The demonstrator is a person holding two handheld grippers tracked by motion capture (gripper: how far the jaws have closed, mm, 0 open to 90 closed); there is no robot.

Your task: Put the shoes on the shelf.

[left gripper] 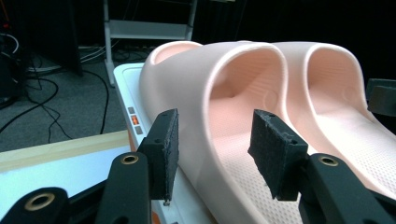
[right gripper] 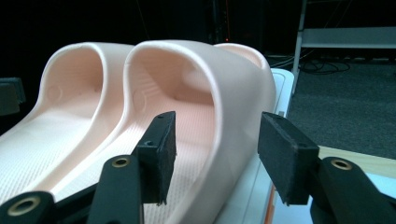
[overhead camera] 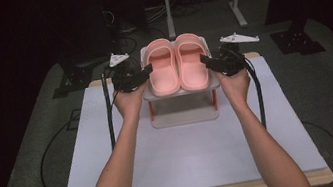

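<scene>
Both hands are up at the small white rack in the middle of my table, one on each side. The two pink slides sit side by side on its top shelf. My left gripper is at the outer edge of the left slide; in the left gripper view its jaws straddle that slide's side wall, pads parted, with a gap showing on both sides. My right gripper mirrors it on the right slide, and the right gripper view has the outer wall between two separated pads. Neither pad seems to be pressing, though the contact spots are hard to judge from here. The slides lie flat, touching each other along their inner edges.
</scene>
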